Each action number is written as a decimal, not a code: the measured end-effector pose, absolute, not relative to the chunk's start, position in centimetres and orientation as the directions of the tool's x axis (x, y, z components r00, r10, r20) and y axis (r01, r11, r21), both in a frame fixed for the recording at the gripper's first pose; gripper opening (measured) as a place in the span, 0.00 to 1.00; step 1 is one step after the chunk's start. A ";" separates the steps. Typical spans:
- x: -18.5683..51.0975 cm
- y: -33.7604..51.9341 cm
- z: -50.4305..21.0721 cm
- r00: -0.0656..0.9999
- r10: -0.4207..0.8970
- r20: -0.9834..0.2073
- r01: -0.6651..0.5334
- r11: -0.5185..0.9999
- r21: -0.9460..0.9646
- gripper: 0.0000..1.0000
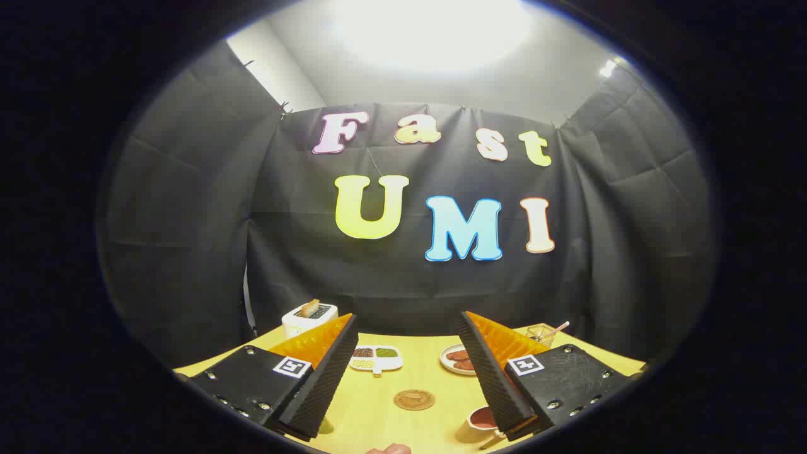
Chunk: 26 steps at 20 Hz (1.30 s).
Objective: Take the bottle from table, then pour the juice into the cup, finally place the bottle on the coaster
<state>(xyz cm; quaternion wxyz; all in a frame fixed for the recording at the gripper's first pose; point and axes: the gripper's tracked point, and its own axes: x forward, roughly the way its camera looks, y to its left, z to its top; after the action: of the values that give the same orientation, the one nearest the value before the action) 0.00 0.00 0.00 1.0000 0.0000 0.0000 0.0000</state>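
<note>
Yellow table (435,425): coaster (414,399) between open tongs (410,419) (empty).

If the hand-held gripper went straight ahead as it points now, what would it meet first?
Probably the round coaster on the table, which lies just ahead between the open fingers of the hand-held gripper. Beyond it sits a divided dish. Depth is hard to judge.

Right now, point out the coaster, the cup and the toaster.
coaster (414,399): gripper view, middle of the round brown disc, between the open fingers.
cup (482,419): gripper view, reddish drink surface inside, by the right finger.
toaster (301,321): gripper view, its white front wall.
</note>
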 end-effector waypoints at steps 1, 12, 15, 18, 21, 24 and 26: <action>0.0 0.2 0.1 1.000 0.004 0.003 -0.004 1.000 -0.003 0.98; 0.2 0.7 0.4 1.000 0.019 0.004 -0.020 0.999 0.042 0.98; 0.3 0.6 0.6 1.000 0.014 0.008 -0.015 0.999 0.043 0.98; 0.3 0.7 0.4 1.000 0.013 0.006 -0.013 0.999 0.048 0.98; 0.5 1.1 0.0 1.000 0.017 0.003 -0.017 0.997 0.082 0.98; 0.5 1.3 -0.4 1.000 0.002 0.000 -0.002 0.997 0.082 0.98; 0.5 1.9 -0.6 1.000 0.005 0.001 -0.005 0.997 0.075 0.98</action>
<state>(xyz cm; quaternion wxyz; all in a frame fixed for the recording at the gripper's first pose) 0.53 1.89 -0.56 0.9993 0.0375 -0.0004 0.0023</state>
